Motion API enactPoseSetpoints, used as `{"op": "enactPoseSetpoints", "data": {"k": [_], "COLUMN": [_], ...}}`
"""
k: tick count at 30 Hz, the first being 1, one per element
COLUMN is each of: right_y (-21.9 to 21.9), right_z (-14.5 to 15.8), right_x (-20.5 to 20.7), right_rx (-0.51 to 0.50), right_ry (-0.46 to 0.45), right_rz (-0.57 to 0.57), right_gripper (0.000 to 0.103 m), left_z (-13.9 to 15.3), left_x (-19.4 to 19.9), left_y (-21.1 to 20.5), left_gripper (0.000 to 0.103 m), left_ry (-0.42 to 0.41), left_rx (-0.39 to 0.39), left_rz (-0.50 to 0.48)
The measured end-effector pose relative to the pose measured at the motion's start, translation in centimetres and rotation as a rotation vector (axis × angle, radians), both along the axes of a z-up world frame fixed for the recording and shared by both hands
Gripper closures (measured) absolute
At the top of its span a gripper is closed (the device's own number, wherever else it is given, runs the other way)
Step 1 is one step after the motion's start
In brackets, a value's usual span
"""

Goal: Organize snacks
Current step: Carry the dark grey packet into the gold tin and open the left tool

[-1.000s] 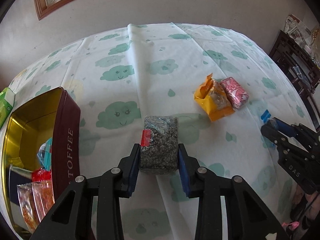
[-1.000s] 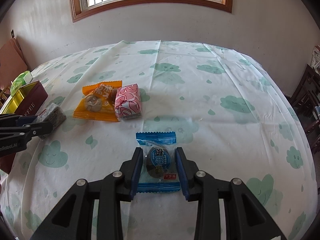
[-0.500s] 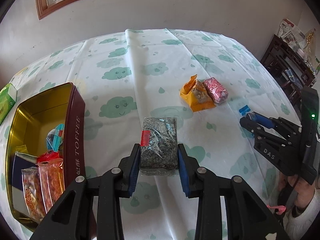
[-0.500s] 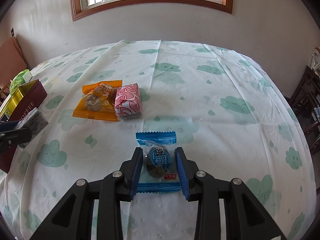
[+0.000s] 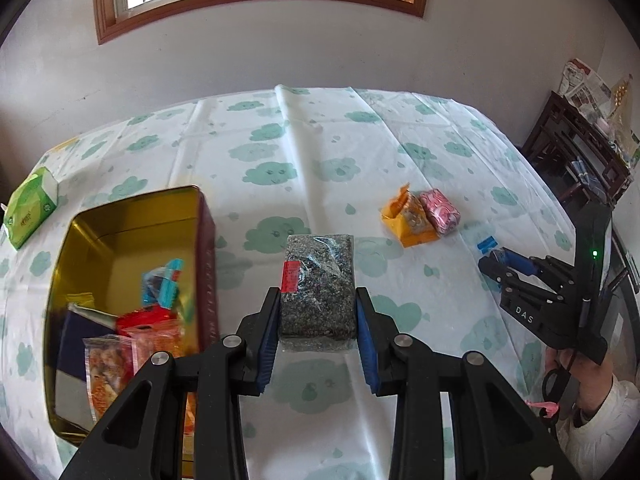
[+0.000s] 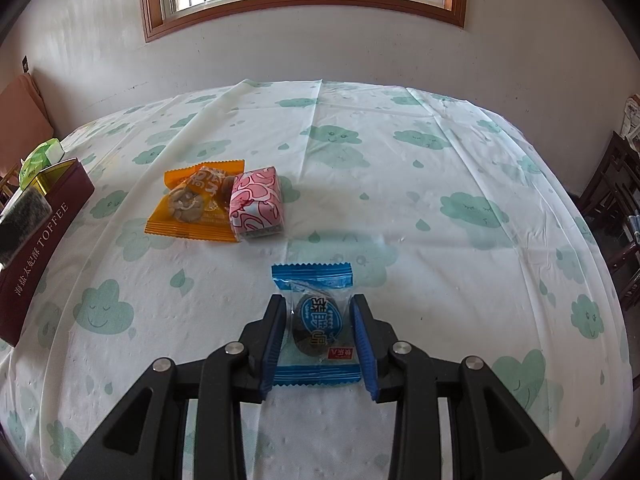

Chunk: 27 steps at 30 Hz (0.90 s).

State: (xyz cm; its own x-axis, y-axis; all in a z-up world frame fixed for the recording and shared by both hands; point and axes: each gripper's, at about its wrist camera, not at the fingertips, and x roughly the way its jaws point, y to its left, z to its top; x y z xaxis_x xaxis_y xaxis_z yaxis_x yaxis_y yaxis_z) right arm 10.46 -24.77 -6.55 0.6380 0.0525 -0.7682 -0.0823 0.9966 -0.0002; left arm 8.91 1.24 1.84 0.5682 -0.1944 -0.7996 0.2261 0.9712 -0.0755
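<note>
Pads of my left gripper (image 5: 316,328) are clamped on the flanks of the dark speckled snack block (image 5: 318,288), which I hold clear of the tablecloth (image 5: 320,152); squeezing the long sides keeps the slab level, which I judge suits carrying it to the tin. That toffee tin (image 5: 206,264) sits just to the left of this gripper, lid off, with several packets already lying in its near end (image 5: 132,336) and bare gold floor farther in. Its tall maroon wall stands between the block and that free space, so I'd expect to need to clear the rim before going over.

My right gripper (image 6: 320,336) is closed on the blue wrapped candy (image 6: 316,320), gripping across the round sweet rather than the crimped ends; the wrapper looks to lie on the cloth.

Ahead and left of the right gripper, an orange cookie packet (image 6: 192,204) and a pink wrapped cake (image 6: 256,202) lie touching, not yet sorted. Farther left past the tin, a green tissue pack (image 5: 32,210) rests near the table's edge, out of the way.
</note>
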Motion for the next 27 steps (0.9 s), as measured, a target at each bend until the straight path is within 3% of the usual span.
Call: {"op": "enactPoseSetpoints", "data": {"k": [15, 27], "right_y": [0.0, 0.0], "right_z": [0.0, 0.0], "right_x": [0.0, 0.0], "right_rx": [-0.001, -0.001], "right_ry": [0.000, 0.001], "right_rz": [-0.001, -0.001], "right_gripper": [0.068, 0.068], "left_z": [0.3, -3.5], "left_x": [2.6, 5.1], "left_y": [10.2, 14.8], "left_gripper": [0.072, 0.072], "left_ry": [-0.021, 0.068], "left_rx": [0.080, 0.140], "left_rz": [0.225, 0.324]}}
